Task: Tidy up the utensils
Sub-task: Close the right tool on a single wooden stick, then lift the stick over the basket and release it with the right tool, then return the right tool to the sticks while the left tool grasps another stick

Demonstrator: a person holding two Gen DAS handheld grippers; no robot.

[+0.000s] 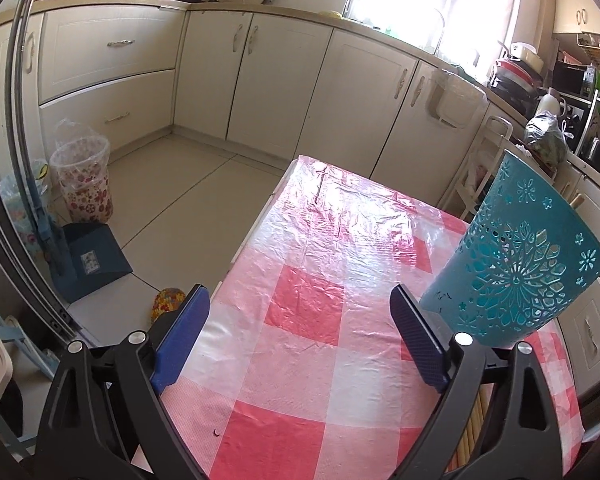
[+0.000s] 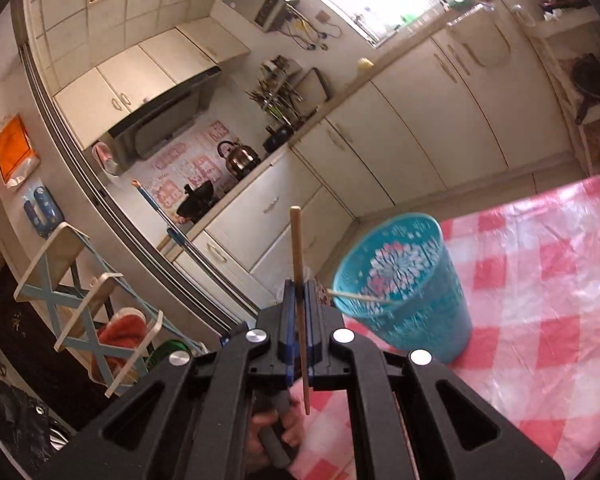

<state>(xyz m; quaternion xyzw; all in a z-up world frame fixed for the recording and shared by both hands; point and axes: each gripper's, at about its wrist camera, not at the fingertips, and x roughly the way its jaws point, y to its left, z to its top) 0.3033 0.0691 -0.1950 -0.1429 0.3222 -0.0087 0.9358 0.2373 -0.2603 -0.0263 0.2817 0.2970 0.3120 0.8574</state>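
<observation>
The right gripper (image 2: 299, 300) has its blue fingers (image 2: 288, 312) pressed together on a wooden chopstick (image 2: 300, 280), which crosses them with its long axis running from a blunt end beyond the fingertips back down toward the handle. Just right of those fingers stands the teal basket (image 2: 408, 292), a tapered plastic holder pierced with flower cutouts, mouth tilted toward the camera, with another thin chopstick (image 2: 360, 297) lying across its rim. The left gripper (image 1: 300, 328) holds nothing, its textured blue fingers (image 1: 182, 340) spread wide apart. The basket (image 1: 516, 264) sits just beside its right finger. Ahead of the left fingers the table (image 1: 312, 264), under crinkled glossy pink-and-white checked plastic, lies bare up to its far edge, and its left edge runs close past the left finger.
</observation>
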